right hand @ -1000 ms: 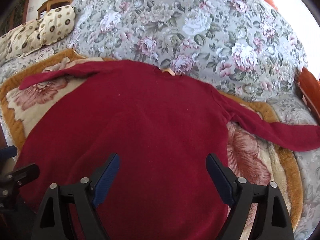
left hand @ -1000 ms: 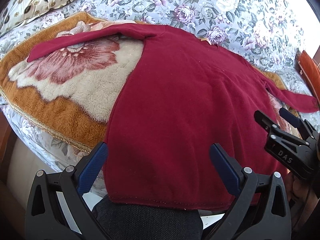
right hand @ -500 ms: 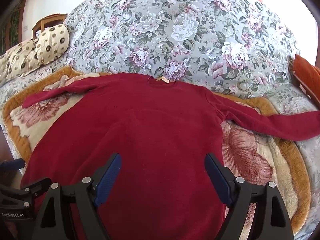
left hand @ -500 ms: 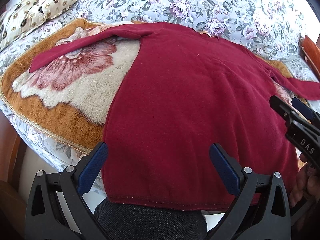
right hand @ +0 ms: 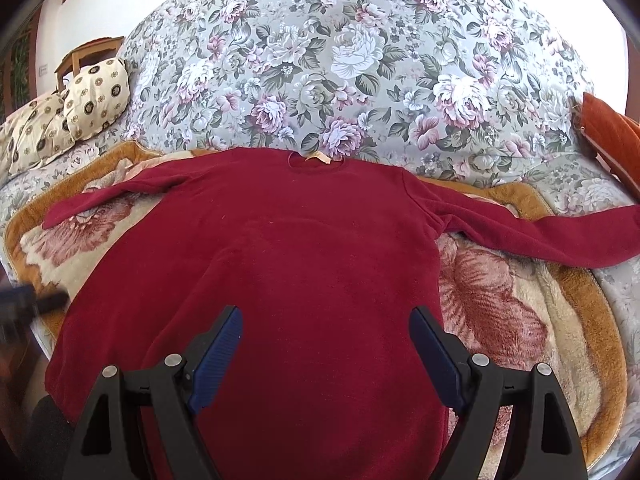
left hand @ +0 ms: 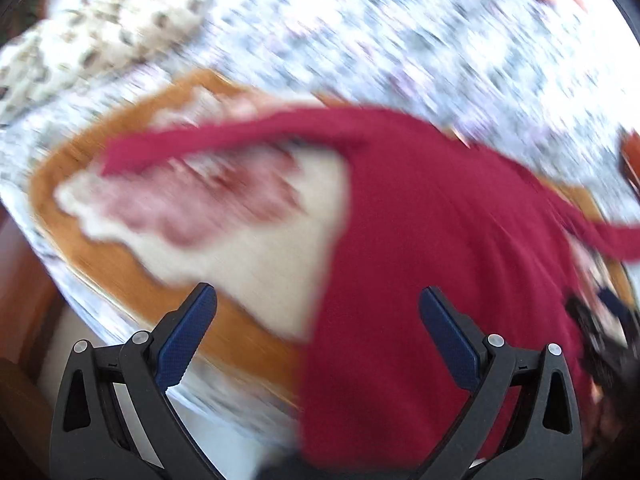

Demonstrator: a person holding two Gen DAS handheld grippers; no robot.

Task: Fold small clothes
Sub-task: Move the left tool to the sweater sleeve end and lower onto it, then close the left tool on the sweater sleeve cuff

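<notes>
Left wrist view heavily motion-blurred throughout; right wrist view sharp. Bright daylight, blown-out white top corners, fisheye bending and dark vignette at edges.

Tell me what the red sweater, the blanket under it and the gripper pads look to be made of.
Red sweater: soft matte knit, probably fleece or cotton jersey; faint lint specks, no sheen.
Blanket: plush pile, likely synthetic; fuzzy nap with printed flowers and an orange border.
Pads on the right gripper, such as this one: blue ribbed material, probably rubber or plastic, on black, seemingly plastic arms.
</notes>
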